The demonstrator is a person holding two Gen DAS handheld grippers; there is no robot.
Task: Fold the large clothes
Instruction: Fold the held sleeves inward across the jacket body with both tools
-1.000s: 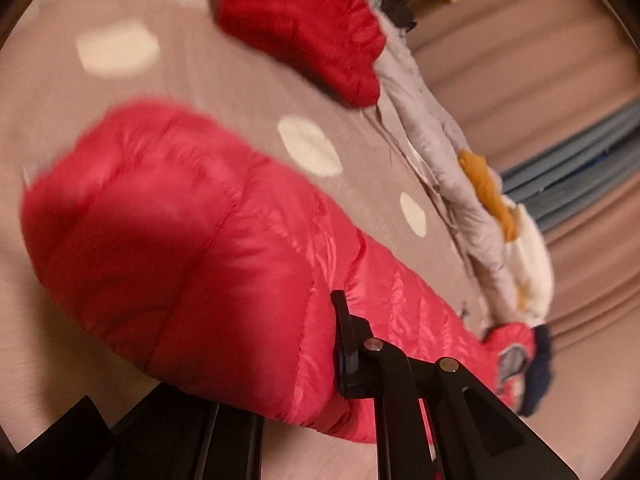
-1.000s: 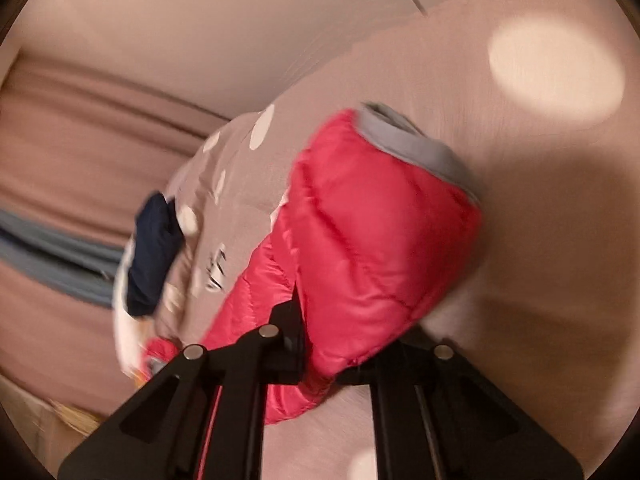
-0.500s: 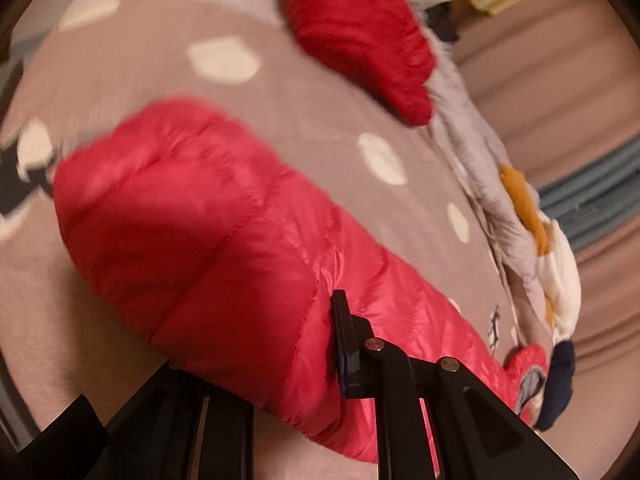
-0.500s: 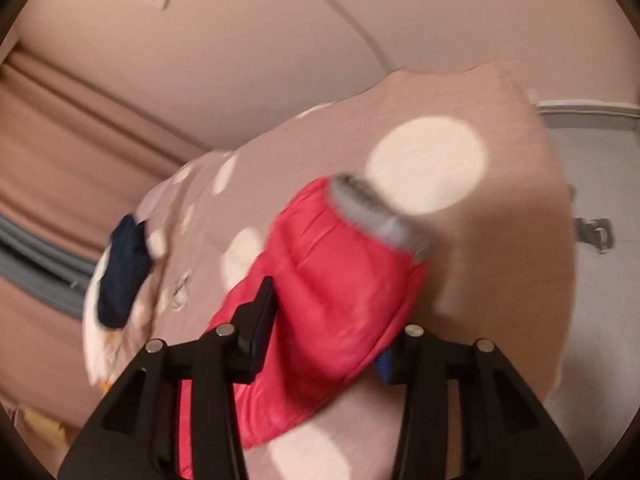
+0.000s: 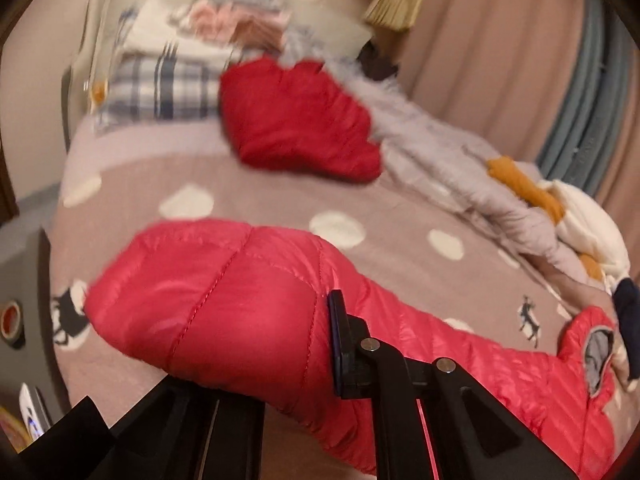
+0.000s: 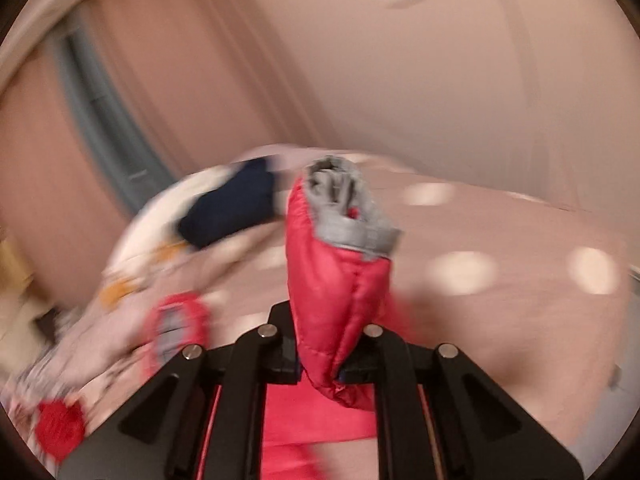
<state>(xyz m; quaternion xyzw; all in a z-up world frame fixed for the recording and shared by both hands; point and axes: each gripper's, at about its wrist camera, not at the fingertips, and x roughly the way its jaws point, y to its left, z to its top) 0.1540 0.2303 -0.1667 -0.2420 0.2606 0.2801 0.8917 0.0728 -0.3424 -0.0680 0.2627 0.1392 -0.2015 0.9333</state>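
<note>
A red quilted down jacket [image 5: 224,304] lies stretched over the polka-dot bed cover [image 5: 256,184]. My left gripper [image 5: 256,364] is shut on one bulky end of it; its left finger is hidden under the fabric. The jacket runs right to a grey-lined cuff [image 5: 598,356]. My right gripper [image 6: 320,364] is shut on a sleeve end [image 6: 340,292], pinched thin and held upright above the bed, its grey cuff [image 6: 352,216] on top. The right wrist view is blurred.
A second red jacket [image 5: 296,120] lies farther back on the bed. A grey garment [image 5: 460,160], orange and white clothes [image 5: 560,208] and a navy item [image 6: 236,204] line the bed's curtain side. Plaid pillows [image 5: 160,88] sit at the head. The bed edge drops to the floor at left.
My right gripper has closed tight on the sleeve end and lifted and turned it upright. My left gripper has tilted up, so the head of the bed has come into view.
</note>
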